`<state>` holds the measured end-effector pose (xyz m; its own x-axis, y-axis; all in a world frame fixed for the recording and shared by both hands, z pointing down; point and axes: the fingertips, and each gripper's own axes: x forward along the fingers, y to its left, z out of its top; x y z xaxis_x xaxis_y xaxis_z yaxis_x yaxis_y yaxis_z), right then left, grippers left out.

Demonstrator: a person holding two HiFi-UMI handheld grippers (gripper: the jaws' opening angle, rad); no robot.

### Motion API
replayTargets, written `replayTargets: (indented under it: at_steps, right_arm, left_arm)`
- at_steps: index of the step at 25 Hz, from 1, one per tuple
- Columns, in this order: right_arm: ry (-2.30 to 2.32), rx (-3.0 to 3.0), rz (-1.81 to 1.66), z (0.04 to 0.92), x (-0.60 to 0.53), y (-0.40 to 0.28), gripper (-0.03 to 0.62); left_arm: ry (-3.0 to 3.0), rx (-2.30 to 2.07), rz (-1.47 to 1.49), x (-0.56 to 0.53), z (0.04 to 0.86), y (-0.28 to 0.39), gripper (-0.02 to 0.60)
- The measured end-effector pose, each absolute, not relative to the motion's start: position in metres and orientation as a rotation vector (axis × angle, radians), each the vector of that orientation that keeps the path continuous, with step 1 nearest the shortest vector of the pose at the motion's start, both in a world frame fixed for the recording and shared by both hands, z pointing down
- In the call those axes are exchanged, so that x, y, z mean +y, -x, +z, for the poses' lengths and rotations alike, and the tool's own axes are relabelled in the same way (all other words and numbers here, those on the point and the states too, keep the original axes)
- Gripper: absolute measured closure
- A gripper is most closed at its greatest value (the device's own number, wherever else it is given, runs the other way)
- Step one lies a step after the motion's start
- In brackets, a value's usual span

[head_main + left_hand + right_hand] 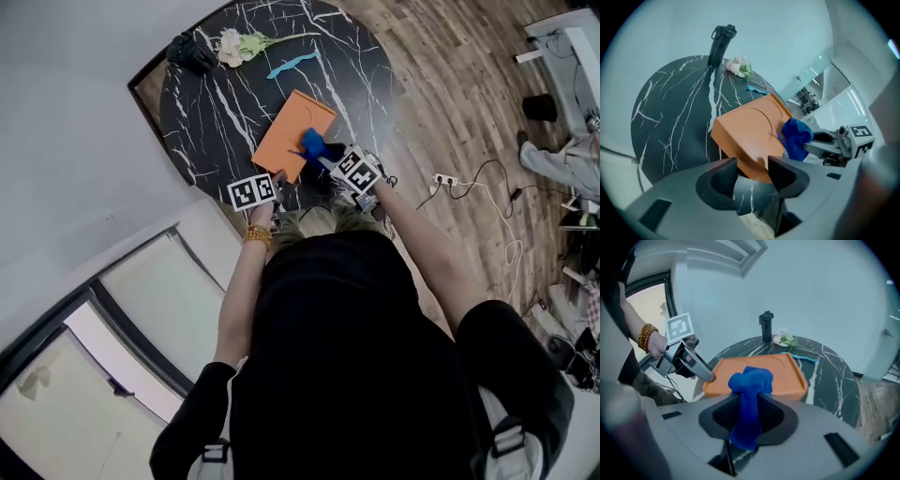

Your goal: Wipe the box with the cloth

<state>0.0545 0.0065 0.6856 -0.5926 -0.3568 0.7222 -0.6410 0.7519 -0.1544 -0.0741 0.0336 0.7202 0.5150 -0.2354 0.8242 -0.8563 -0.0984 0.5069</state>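
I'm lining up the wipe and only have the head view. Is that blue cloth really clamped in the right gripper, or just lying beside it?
Observer: Clamped. The right gripper view shows the right gripper shut on the crumpled blue cloth, with a bunch of it sticking out ahead of the jaws.
Operator: Has the left gripper got hold of the box?
Observer: No. The left gripper is open and empty. The near corner of the flat orange box lies just beyond its jaws.
Operator: What's the dark thing at the table's far edge?
Observer: A tall black bottle, standing upright on the round black marbled table.
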Motion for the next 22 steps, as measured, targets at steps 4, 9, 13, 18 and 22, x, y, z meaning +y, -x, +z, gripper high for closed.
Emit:
replayTargets:
  at_steps: [4, 9, 13, 18, 22]
  right_arm:
    - [-0.768, -2.084, 0.445, 0.704, -0.016, -0.135, 0.507]
    - [-0.761, -2.006, 0.405, 0.736, -0.044, -0.161, 0.507]
    - [-0.697, -2.037, 0.356, 0.737, -0.052, -0.136, 0.507]
    - [-0.686, -2.06, 0.352, 0.739, -0.044, -0.125, 0.507]
    - [-0.612, -2.078, 0.321, 0.742, -0.03, -0.107, 0.507]
  left_arm:
    - [-1.564, -1.046, 0.641, 0.028, 0.727, 0.069, 0.368]
    - [-1.52, -1.132, 0.573, 0.026, 0.728, 0.064, 0.365]
    - [-1.508, -1.173, 0.645, 0.028, 0.725, 0.064, 0.373]
    - [-1.526, -1.169, 0.758, 0.032, 0.724, 0.063, 0.388]
    - [-1.53, -1.178, 0.792, 0.033, 0.723, 0.063, 0.396]
